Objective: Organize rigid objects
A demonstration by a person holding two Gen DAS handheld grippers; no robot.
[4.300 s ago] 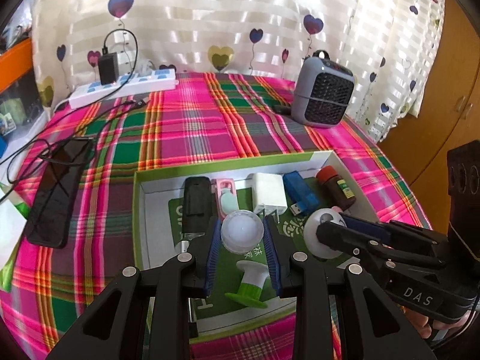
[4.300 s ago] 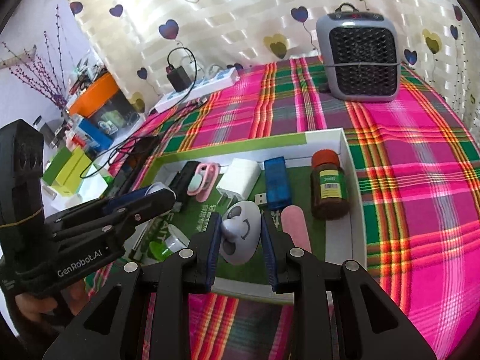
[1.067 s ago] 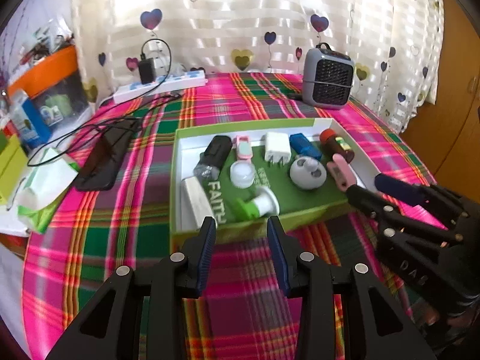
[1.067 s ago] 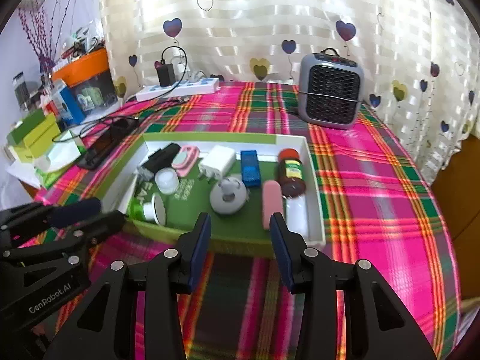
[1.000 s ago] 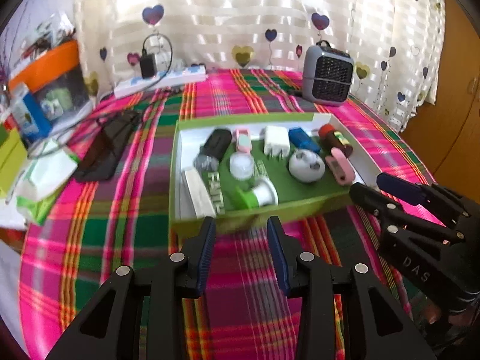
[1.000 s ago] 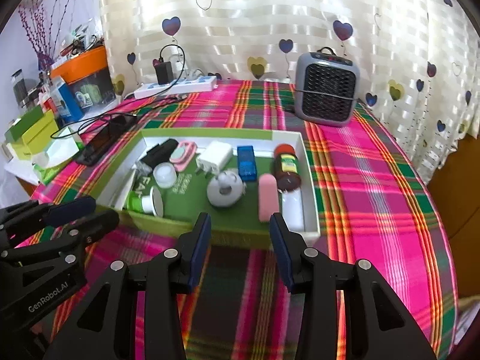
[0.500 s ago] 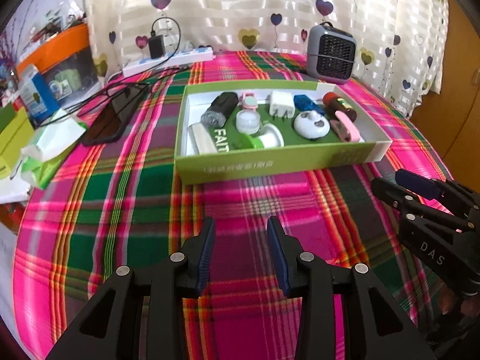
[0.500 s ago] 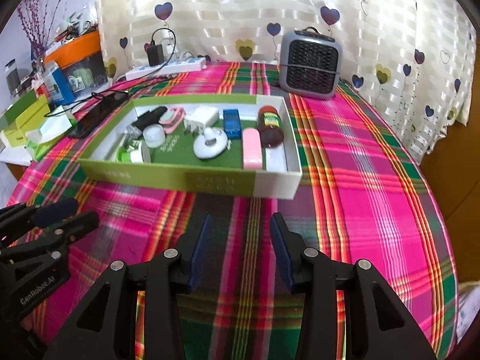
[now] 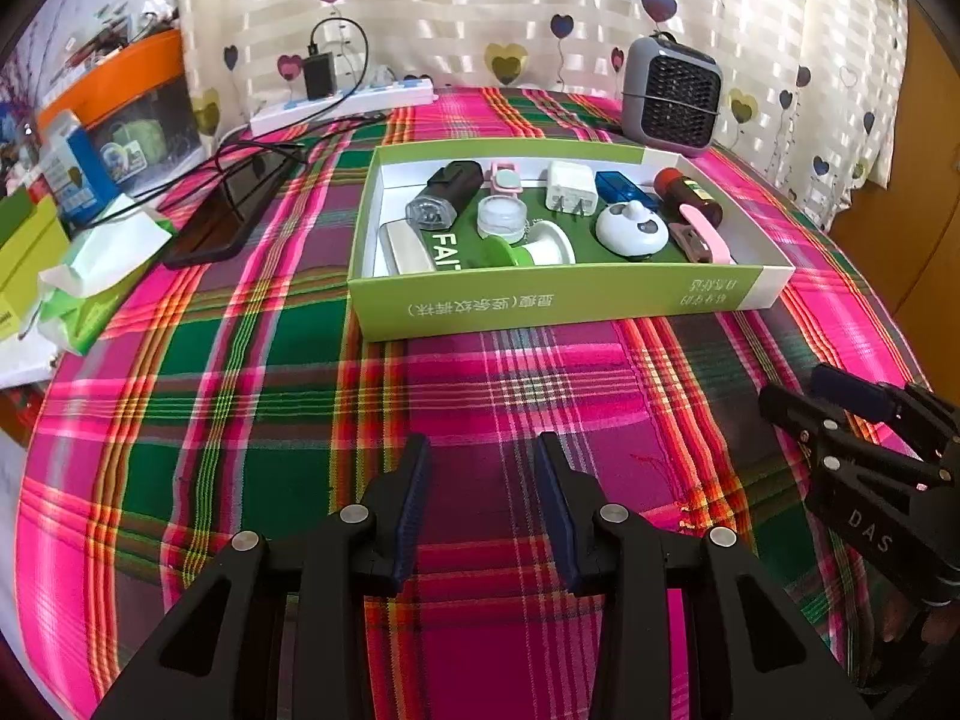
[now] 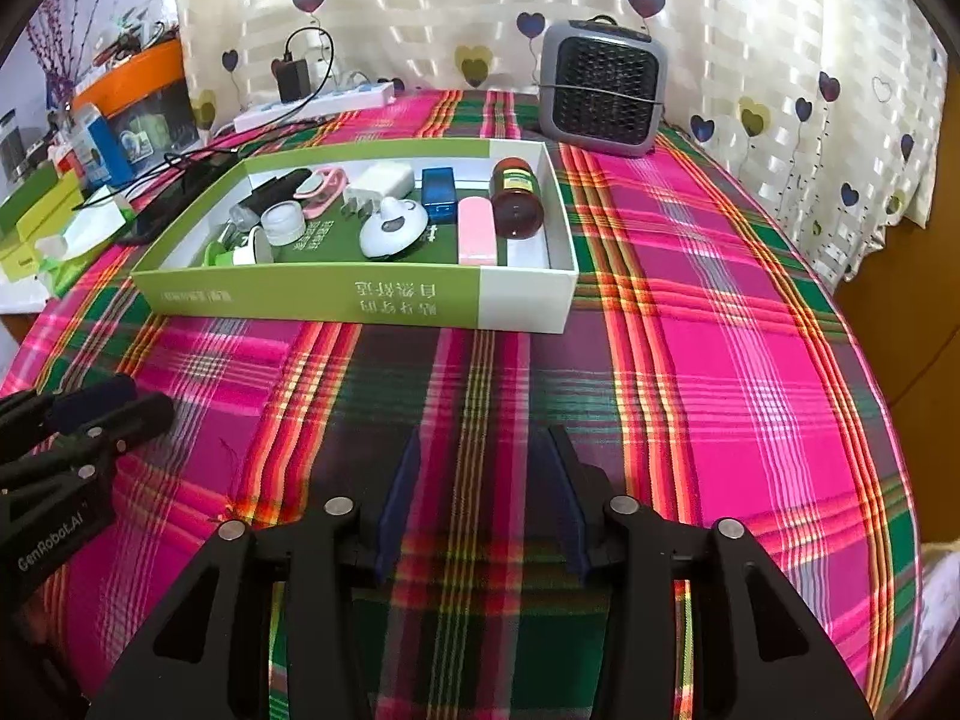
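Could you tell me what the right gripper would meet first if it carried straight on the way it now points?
Most likely the plaid tablecloth: the right gripper, open and empty, tilts down at bare cloth short of the green-and-white box. Only a flatter path would reach the box's near wall; depth is hard to judge.

The box [image 9: 564,300] sits mid-table on the cloth [image 9: 540,384], heater [image 9: 671,95] behind it.

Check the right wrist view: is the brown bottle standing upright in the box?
No. The brown bottle lies on its side in the green box, next to the pink case.
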